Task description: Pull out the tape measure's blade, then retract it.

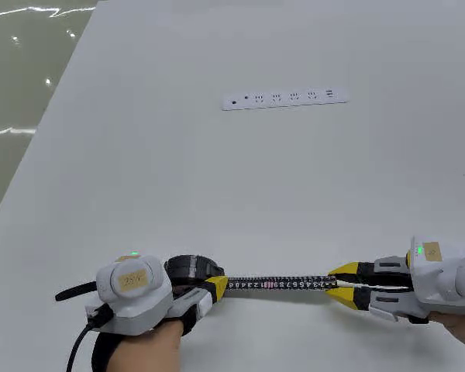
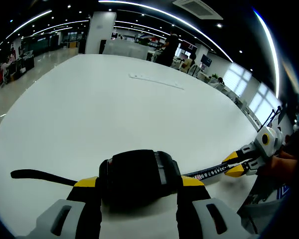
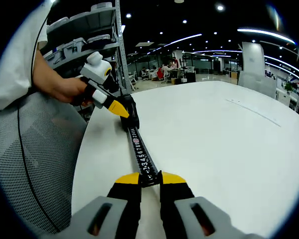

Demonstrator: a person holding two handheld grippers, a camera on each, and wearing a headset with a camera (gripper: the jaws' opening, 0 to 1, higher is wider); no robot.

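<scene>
Clamps the black tape measure between the left gripper jaws near the desk's front edge. Pinches the drawn-out blade's free end in the right gripper jaws. Farther back: a white power strip.

Found tape measure at near left of desk, between jaws of left gripper. Noted blade running rightward from it, end between jaws of right gripper. Noted power strip well behind, on desk.
</scene>
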